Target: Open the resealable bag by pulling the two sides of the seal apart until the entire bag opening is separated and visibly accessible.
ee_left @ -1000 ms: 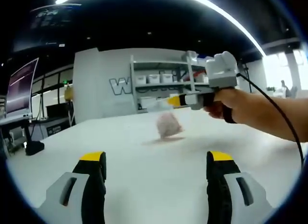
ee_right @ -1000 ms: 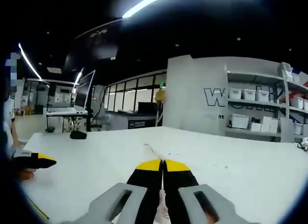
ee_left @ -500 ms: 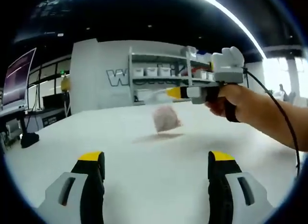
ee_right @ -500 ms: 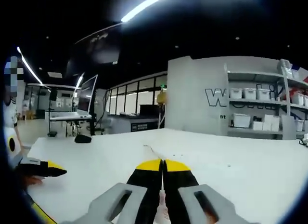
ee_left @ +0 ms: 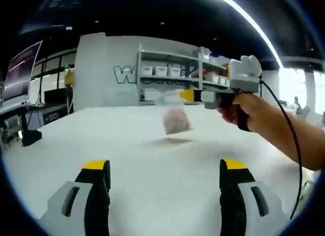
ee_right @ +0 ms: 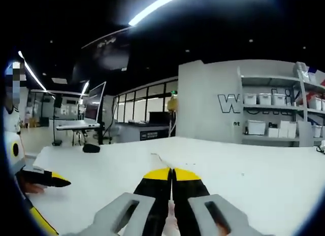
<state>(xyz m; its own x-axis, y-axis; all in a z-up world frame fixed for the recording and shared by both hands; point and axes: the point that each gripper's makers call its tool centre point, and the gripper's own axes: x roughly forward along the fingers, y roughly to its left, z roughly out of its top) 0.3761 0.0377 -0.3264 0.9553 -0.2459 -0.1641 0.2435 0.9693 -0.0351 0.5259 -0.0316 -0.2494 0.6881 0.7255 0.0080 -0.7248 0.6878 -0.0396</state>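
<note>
A clear resealable bag [ee_left: 176,120] with a pinkish lump inside hangs above the white table [ee_left: 127,160], casting a shadow under it. My right gripper [ee_left: 185,95], held by a hand coming in from the right, is shut on the bag's top edge. In the right gripper view the yellow-tipped jaws [ee_right: 171,174] are pressed together, with a thin strip of the bag [ee_right: 159,158] sticking out past them. My left gripper [ee_left: 163,167] is open, low and near me, well short of the bag, with nothing between its jaws. Its tip [ee_right: 51,178] shows at the left of the right gripper view.
A shelf unit with white bins [ee_left: 167,73] stands behind the table against a grey wall. A monitor [ee_left: 20,73] is at the far left. A small black object [ee_right: 91,148] lies near the table's far edge.
Both views have shifted slightly with the hands. The right gripper stays shut on the bag, which sits a little higher in the left gripper view. The left jaws remain equally wide open.
</note>
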